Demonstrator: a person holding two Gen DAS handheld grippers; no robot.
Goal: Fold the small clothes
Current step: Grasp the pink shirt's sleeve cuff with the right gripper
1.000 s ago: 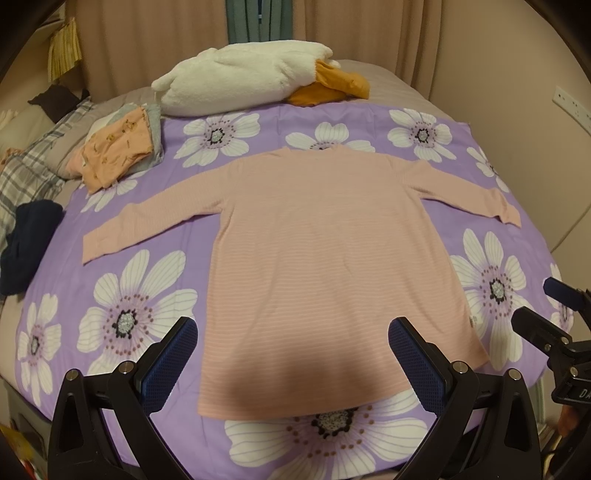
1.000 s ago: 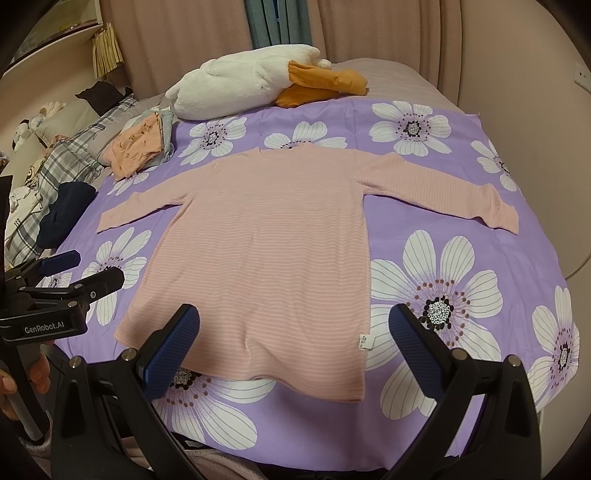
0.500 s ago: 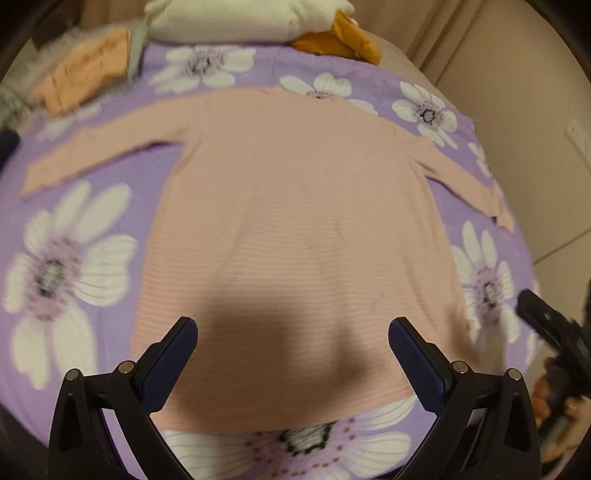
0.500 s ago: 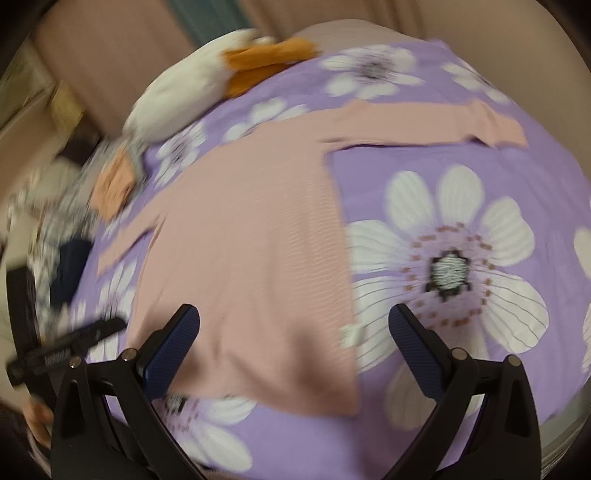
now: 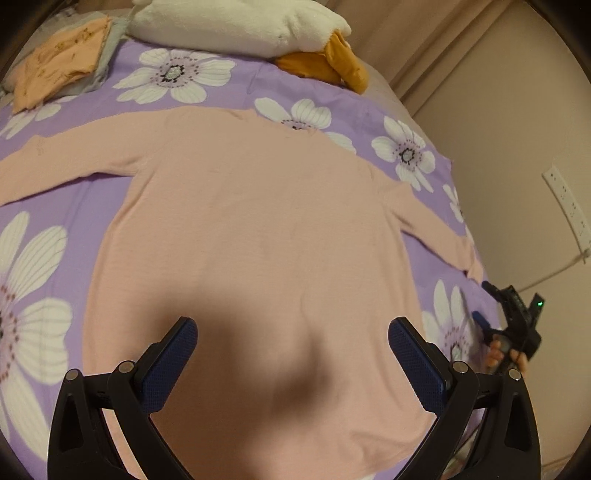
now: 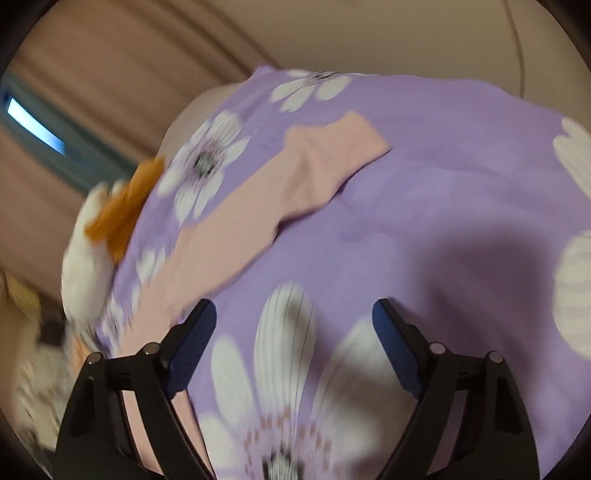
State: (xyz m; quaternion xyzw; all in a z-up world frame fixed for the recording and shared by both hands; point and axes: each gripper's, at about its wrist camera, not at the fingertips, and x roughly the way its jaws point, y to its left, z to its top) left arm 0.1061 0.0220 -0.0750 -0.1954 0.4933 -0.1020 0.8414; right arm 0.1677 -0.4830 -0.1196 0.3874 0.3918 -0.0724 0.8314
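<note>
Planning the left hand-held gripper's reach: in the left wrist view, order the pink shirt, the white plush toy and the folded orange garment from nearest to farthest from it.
From the left hand-held gripper:
1. Pink shirt, directly beneath it.
2. Folded orange garment, far left corner.
3. White plush toy, far edge; too close to call against the garment.

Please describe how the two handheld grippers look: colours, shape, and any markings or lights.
Both the left gripper and the right gripper have black angular frames with silver rivets and two dark blue textured fingers. In the left wrist view, the right gripper shows a small green light.
</note>
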